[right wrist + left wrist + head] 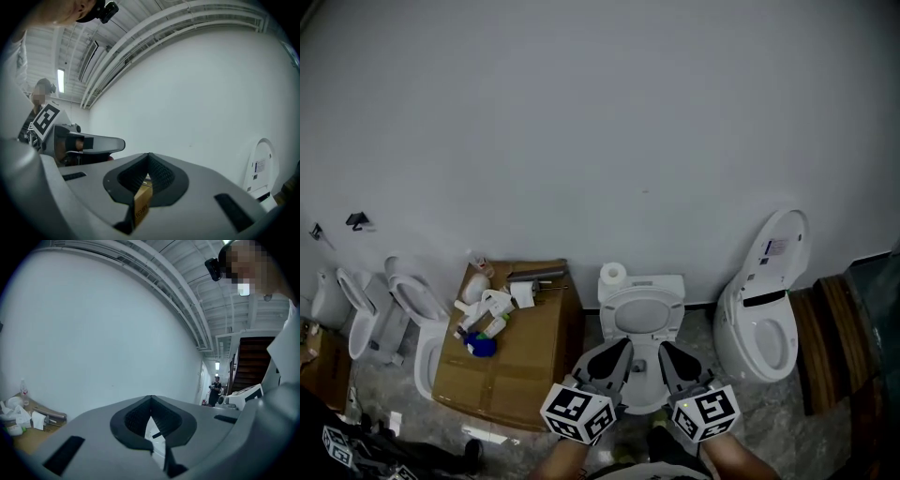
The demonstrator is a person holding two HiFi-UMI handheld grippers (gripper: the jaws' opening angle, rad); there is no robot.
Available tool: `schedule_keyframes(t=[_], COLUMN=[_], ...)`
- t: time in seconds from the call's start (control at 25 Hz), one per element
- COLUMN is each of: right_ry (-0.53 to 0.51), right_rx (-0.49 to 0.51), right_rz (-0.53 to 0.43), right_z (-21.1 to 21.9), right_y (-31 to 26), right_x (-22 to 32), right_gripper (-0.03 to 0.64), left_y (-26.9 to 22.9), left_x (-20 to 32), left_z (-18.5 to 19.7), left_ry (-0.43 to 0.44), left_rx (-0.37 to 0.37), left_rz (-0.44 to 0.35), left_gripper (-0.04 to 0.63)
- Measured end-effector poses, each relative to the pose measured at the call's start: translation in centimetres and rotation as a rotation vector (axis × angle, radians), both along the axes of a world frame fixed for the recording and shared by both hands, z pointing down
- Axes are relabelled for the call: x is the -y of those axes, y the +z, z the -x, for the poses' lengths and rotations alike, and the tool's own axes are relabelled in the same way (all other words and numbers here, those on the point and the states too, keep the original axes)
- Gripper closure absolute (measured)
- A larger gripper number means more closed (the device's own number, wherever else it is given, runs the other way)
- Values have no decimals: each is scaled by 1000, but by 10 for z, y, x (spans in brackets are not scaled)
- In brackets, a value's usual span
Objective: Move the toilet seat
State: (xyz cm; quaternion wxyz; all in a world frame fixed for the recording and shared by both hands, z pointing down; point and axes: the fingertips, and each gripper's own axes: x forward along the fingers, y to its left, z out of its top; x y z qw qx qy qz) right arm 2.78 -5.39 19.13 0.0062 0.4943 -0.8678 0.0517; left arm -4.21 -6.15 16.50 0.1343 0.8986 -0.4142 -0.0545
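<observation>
In the head view, the left gripper (623, 345) and the right gripper (665, 348) were side by side, their dark jaws reaching over the front of a white ceramic toilet (658, 284) against the pale wall. The white oval toilet seat (621, 323) lay down on the bowl, and neither gripper held it. A white paper roll (612, 275) stood on the tank's left corner. Just left of this toilet sat a closed brown cardboard box (520, 361). Loose on its top lay crumpled white paper (499, 302), a small white bottle (492, 326) and a blue object (481, 345); what was inside the box could not be seen. To the right stood a second white toilet (755, 333) with its lid (783, 248) raised against the wall and its bowl open.

In the left gripper view, the left gripper (151, 398) had its jaws shut, tips meeting, with nothing clamped between them. The cardboard box (28, 439) with its litter showed at the lower left.

In the right gripper view, the right gripper (149, 155) was likewise closed at the tips and gripped nothing; only a sliver of brown cardboard showed through the slit below. The left gripper (93, 143) hung beside it at the left, and the raised lid (260, 171) stood at the far right.
</observation>
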Motion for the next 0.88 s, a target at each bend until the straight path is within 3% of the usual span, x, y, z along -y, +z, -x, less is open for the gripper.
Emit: schedule_keyframes(t=[0.64,0.88], right_ry=[-26,22], right_rx=[9,11], right_rz=[-27,-32], right_z=[18,15], right_y=[-9,-15], right_x=[-21,-21], right_gripper=[604,604], left_y=[-9,-15], left_x=[-22,-19], left_z=[28,29], left_ry=[-32,4], left_rx=[1,3], left_rz=[-27,-40], left_gripper=[588,586])
